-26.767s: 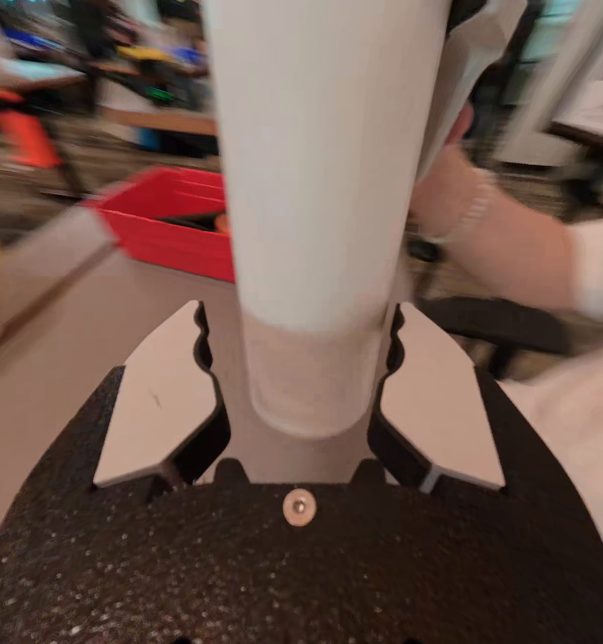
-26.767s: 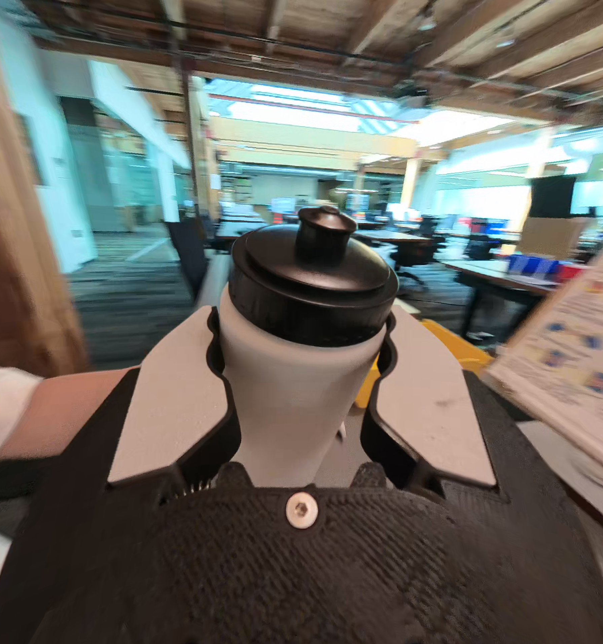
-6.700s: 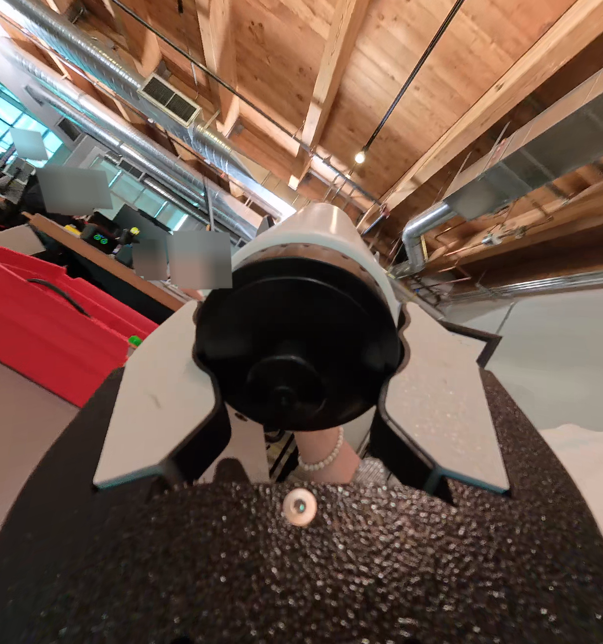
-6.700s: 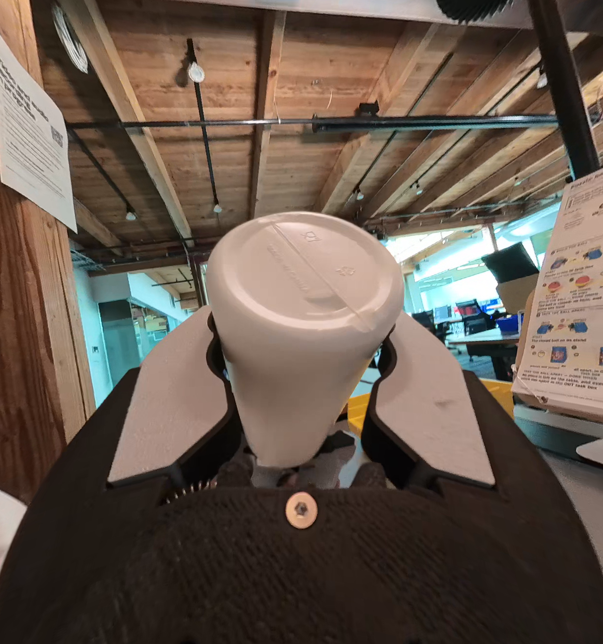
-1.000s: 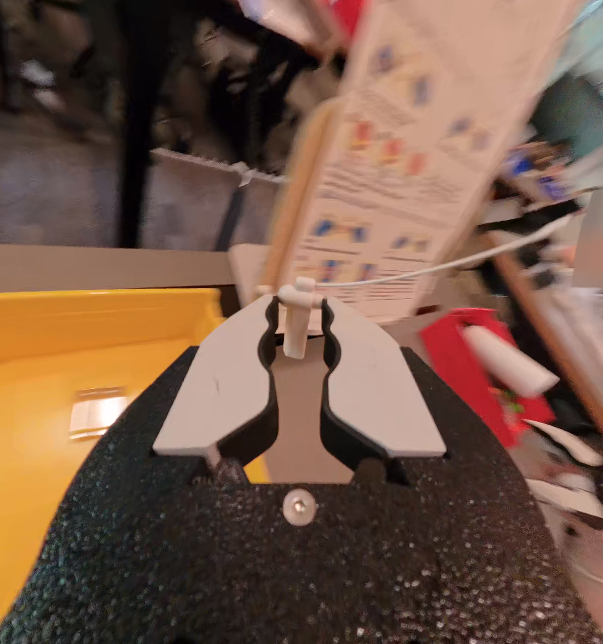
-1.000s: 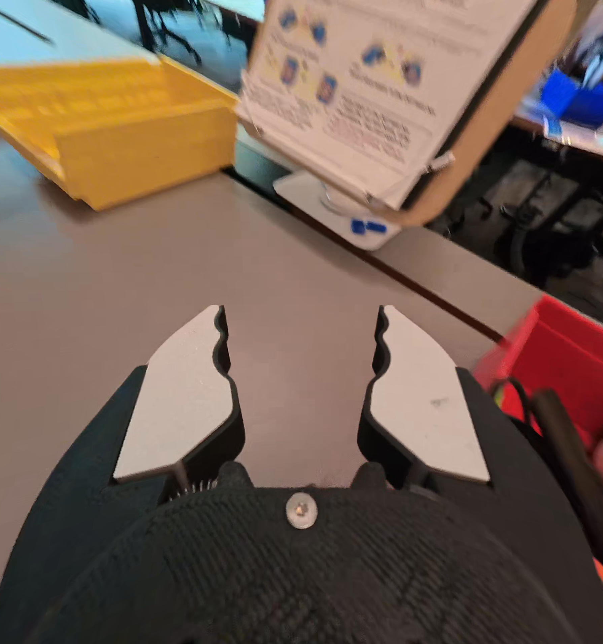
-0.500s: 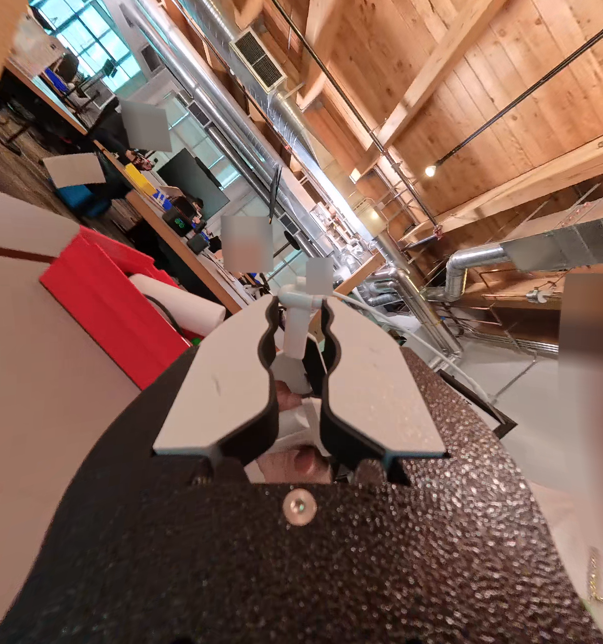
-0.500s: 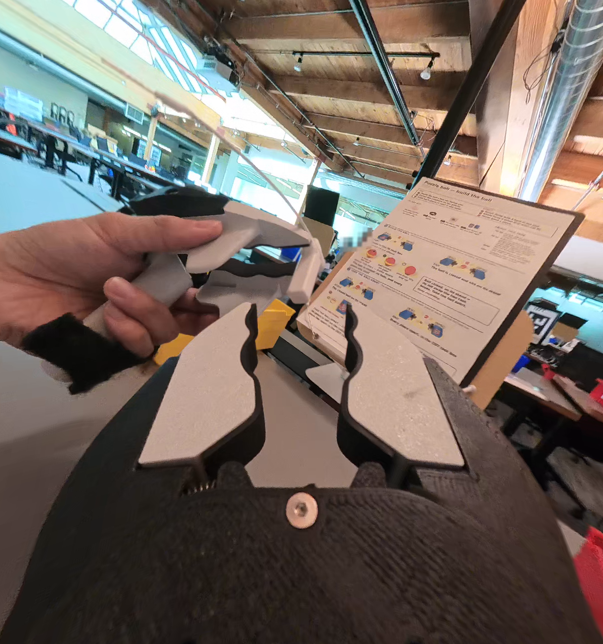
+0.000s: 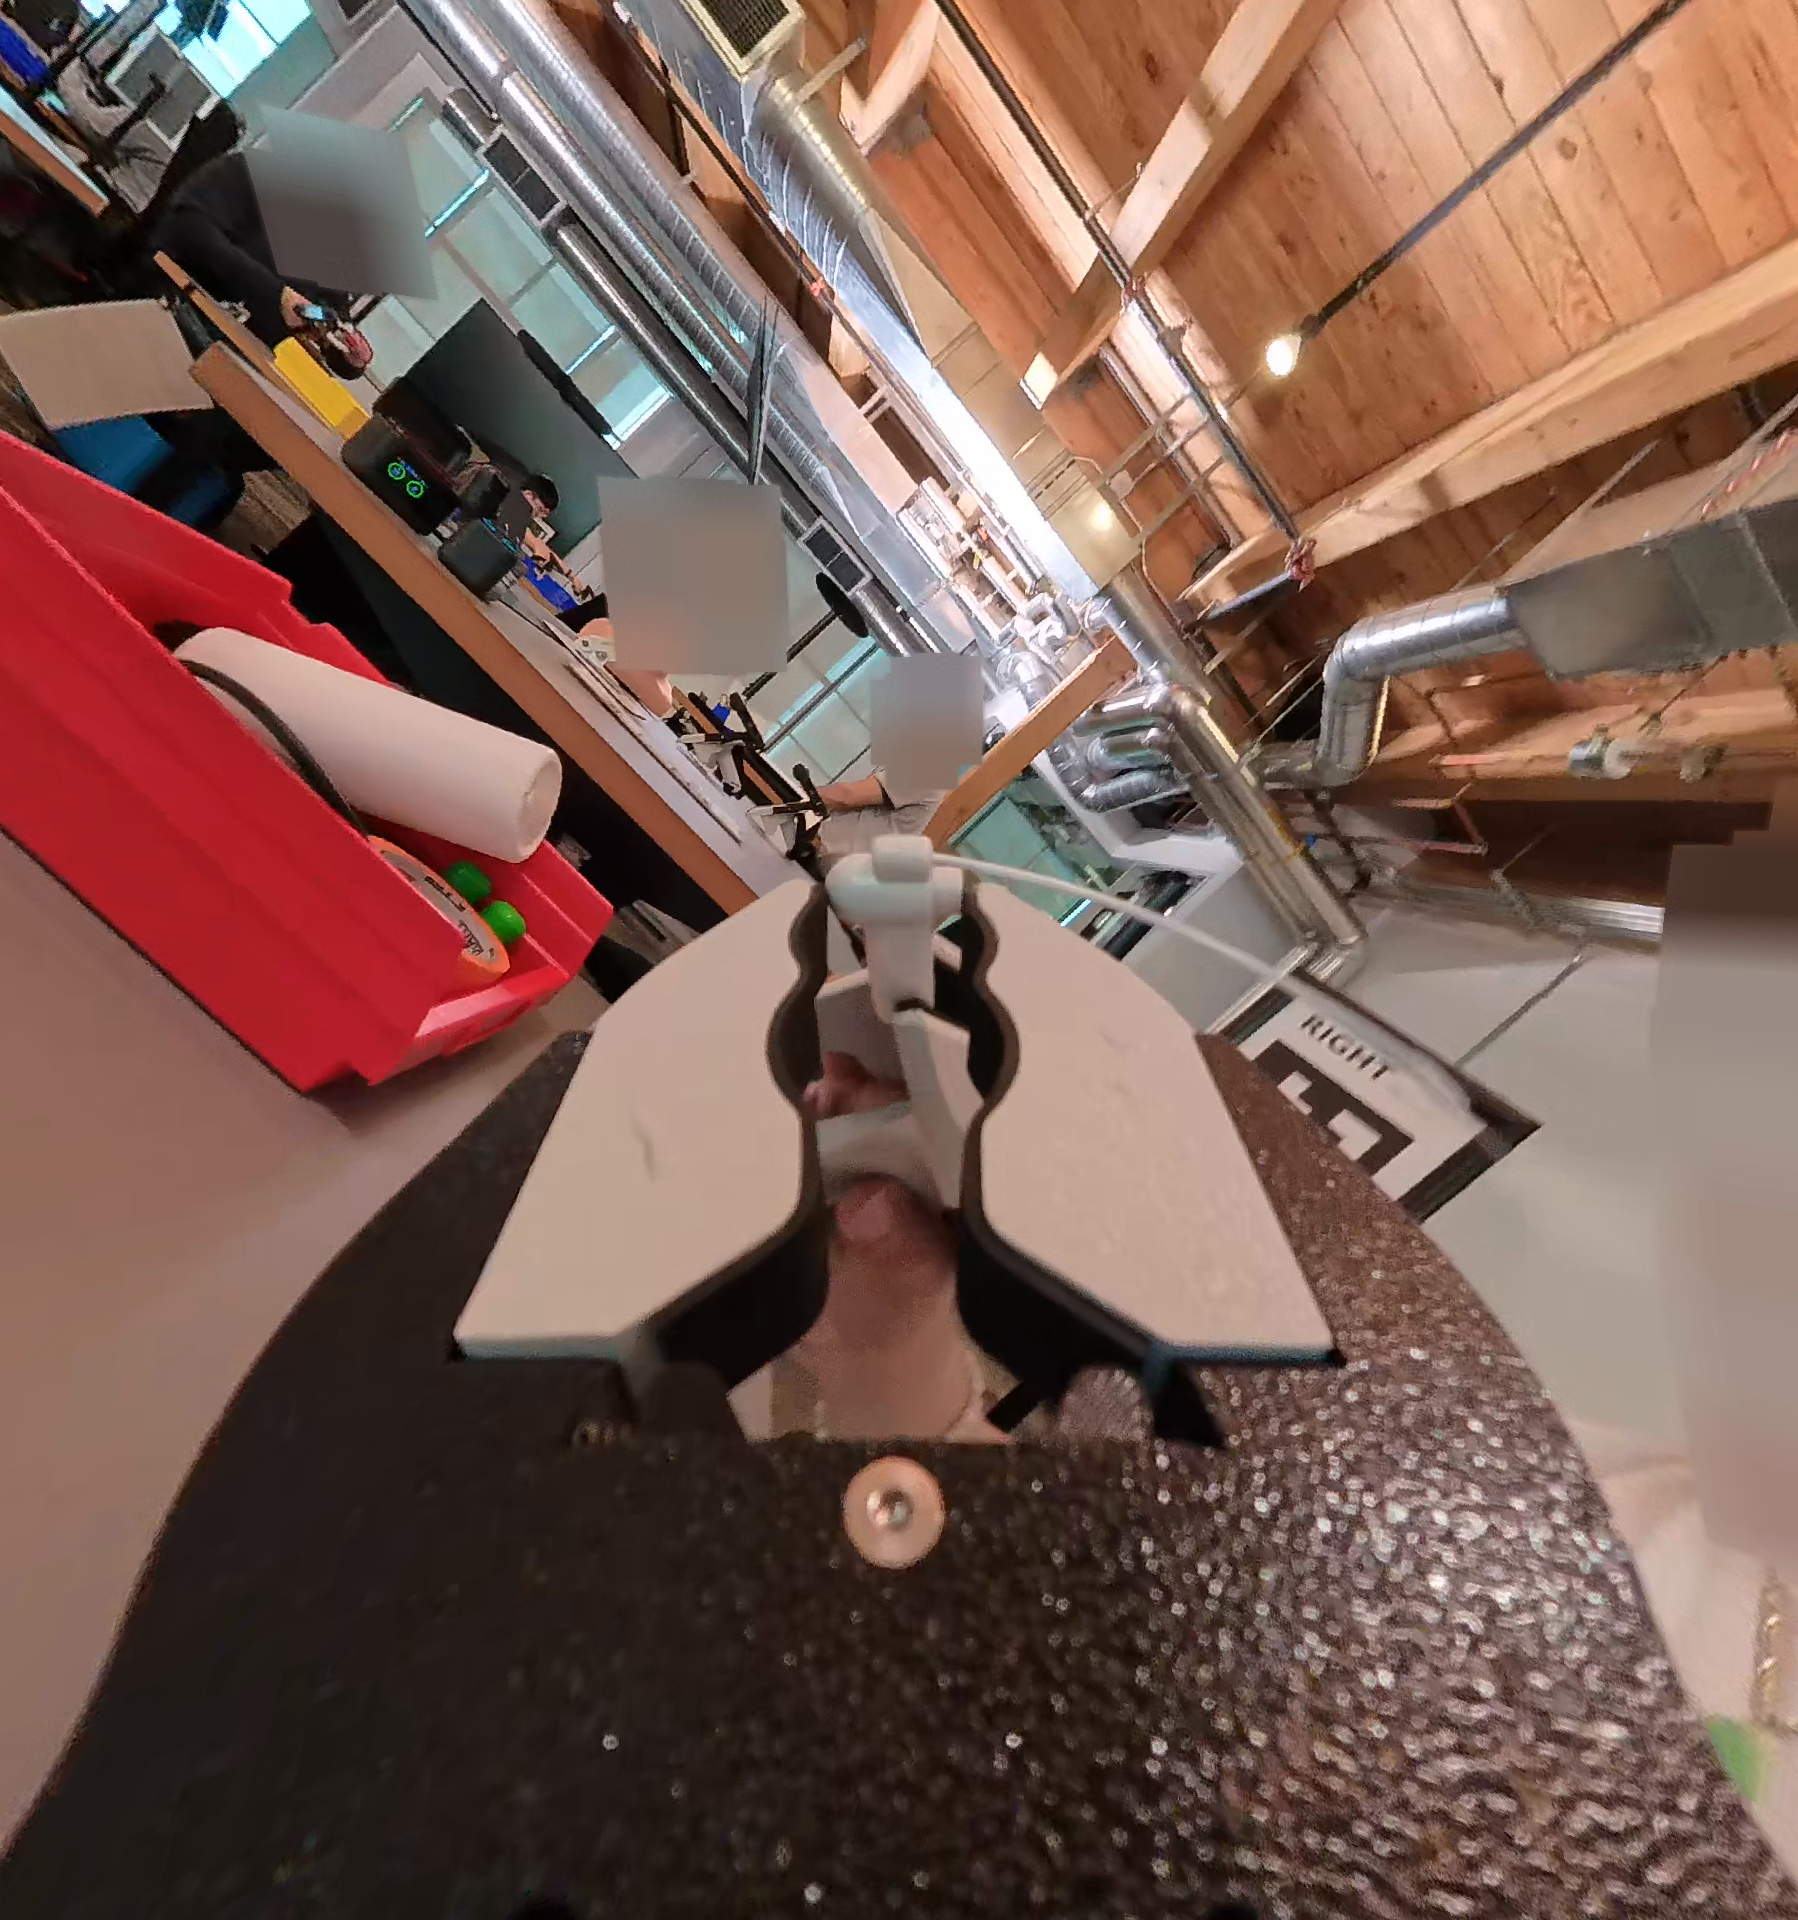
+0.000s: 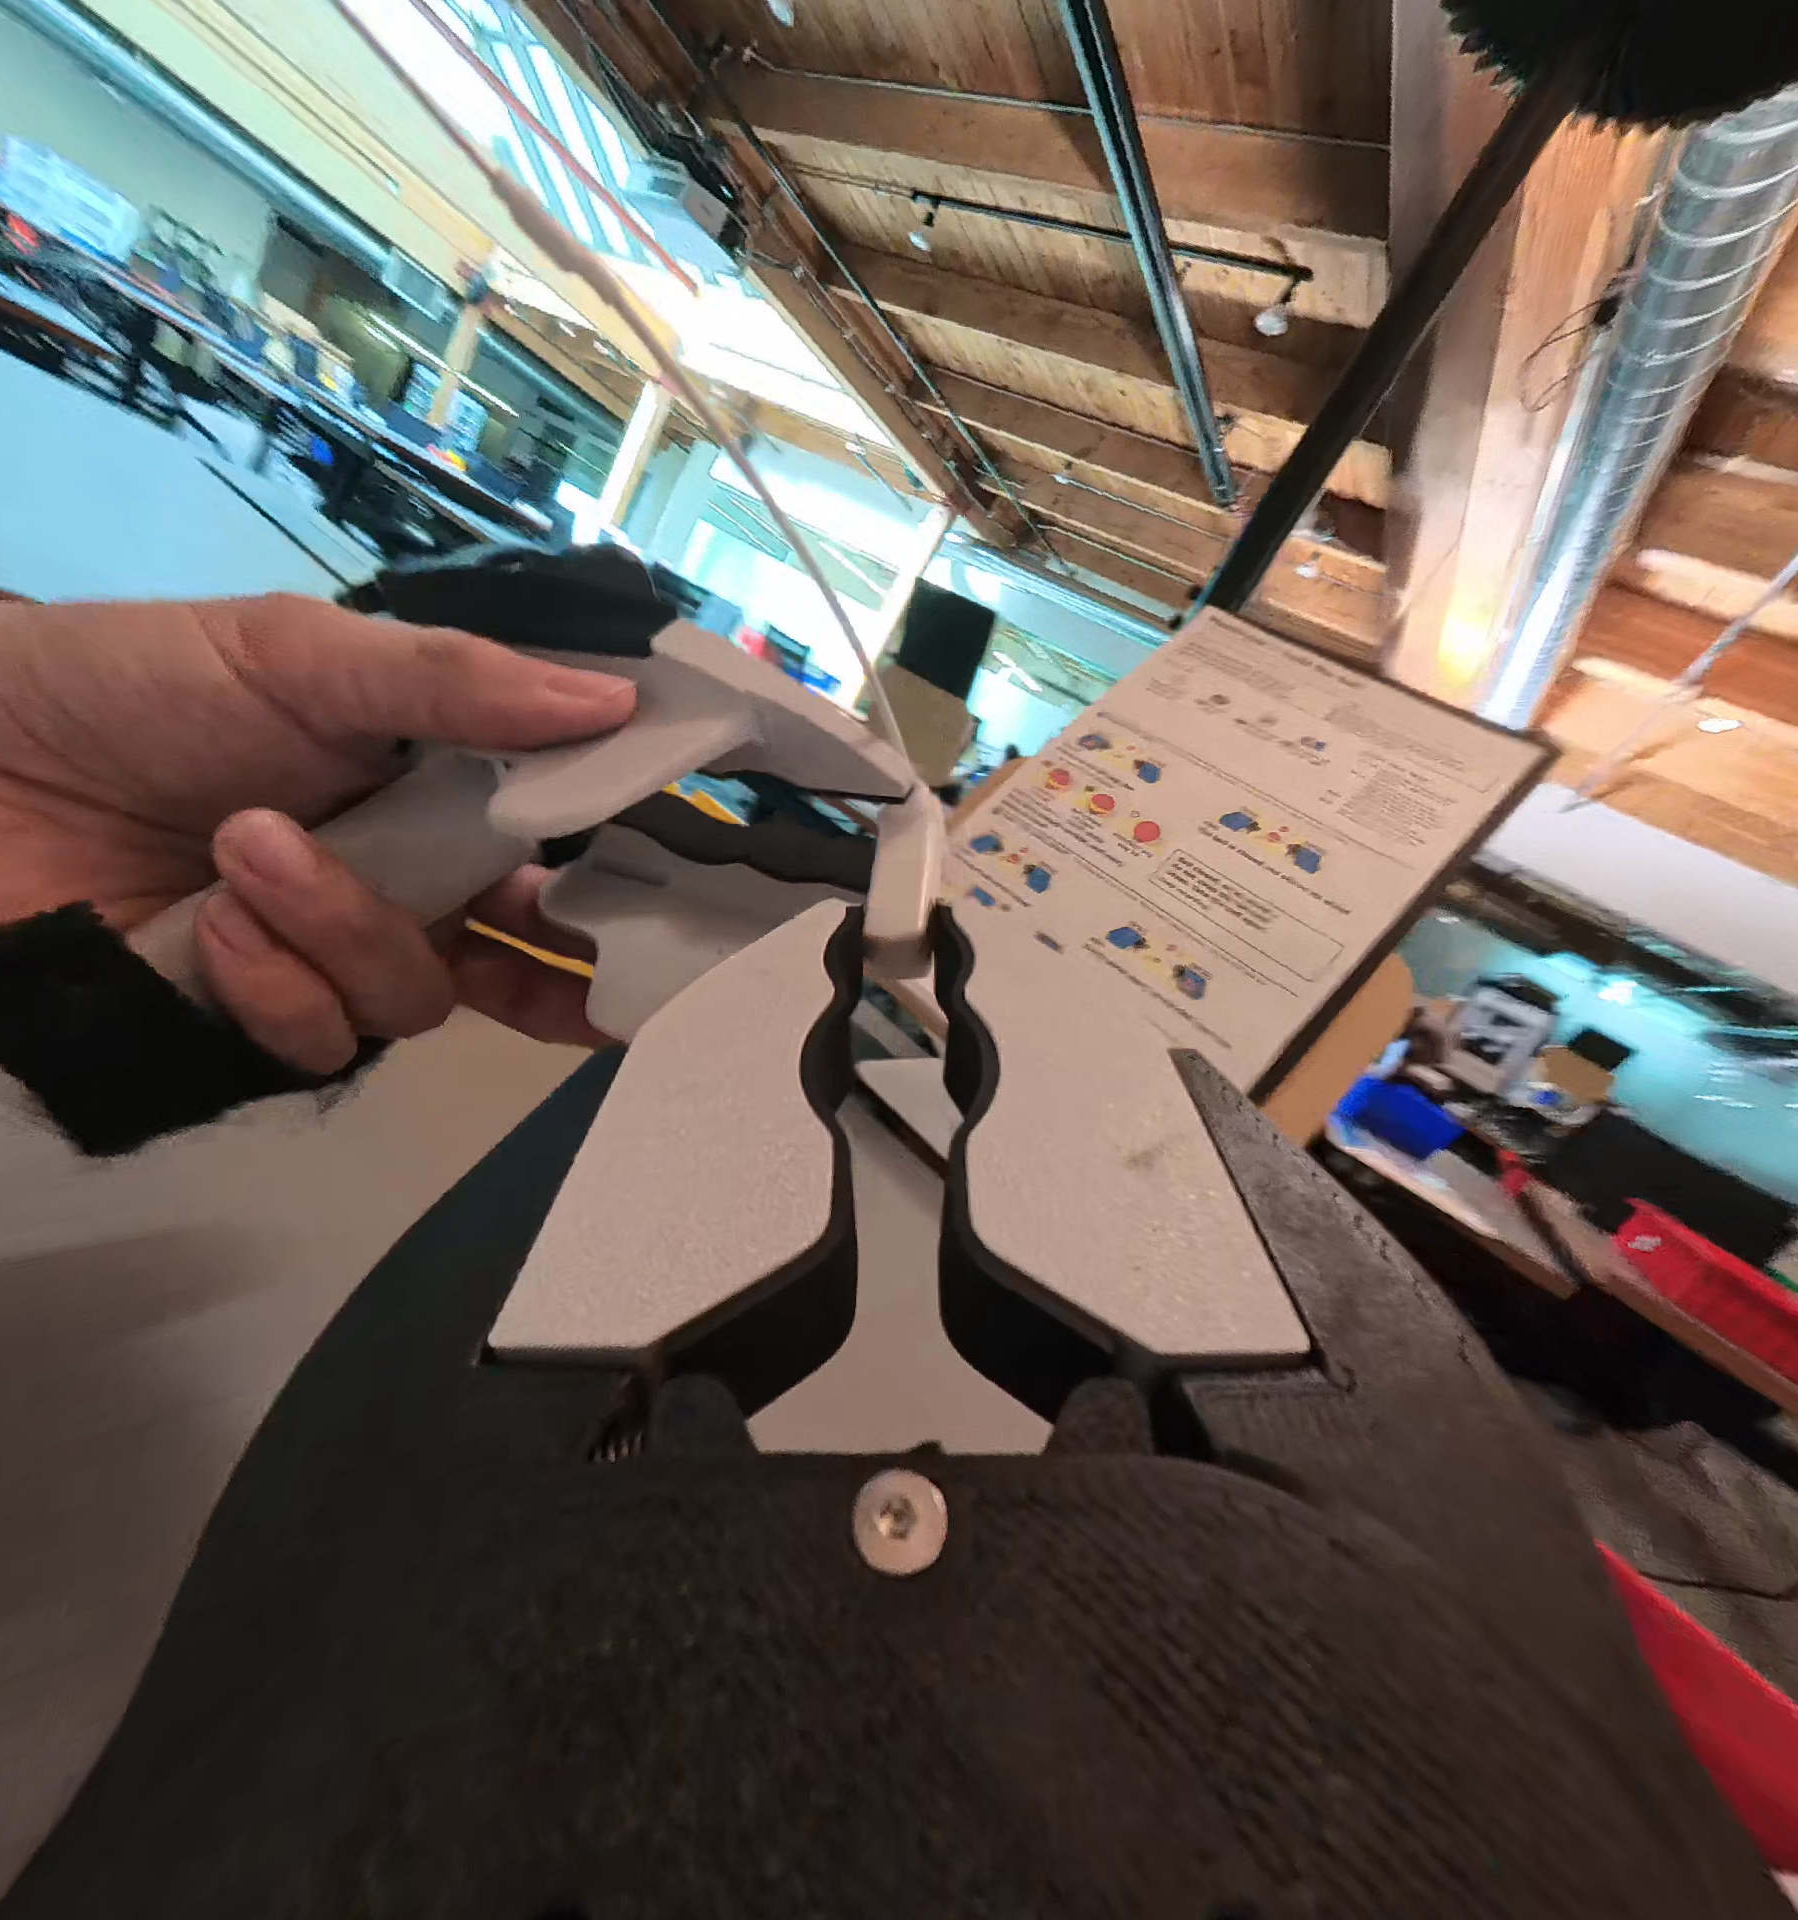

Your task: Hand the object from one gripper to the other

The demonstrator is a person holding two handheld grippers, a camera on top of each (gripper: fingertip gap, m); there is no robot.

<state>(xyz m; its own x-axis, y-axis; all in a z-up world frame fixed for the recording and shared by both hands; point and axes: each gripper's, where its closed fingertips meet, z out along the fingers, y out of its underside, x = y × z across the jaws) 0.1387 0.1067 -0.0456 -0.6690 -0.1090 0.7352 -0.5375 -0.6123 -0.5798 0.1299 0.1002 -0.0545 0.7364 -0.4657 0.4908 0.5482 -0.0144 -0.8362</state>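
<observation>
Smooth white plastic cable plug

Cable plug between your right fingertips, left gripper just beyond, instruction board behind

We seem to be in an open-plan lab or office: long desks, exposed timber ceiling, metal ducts.
</observation>
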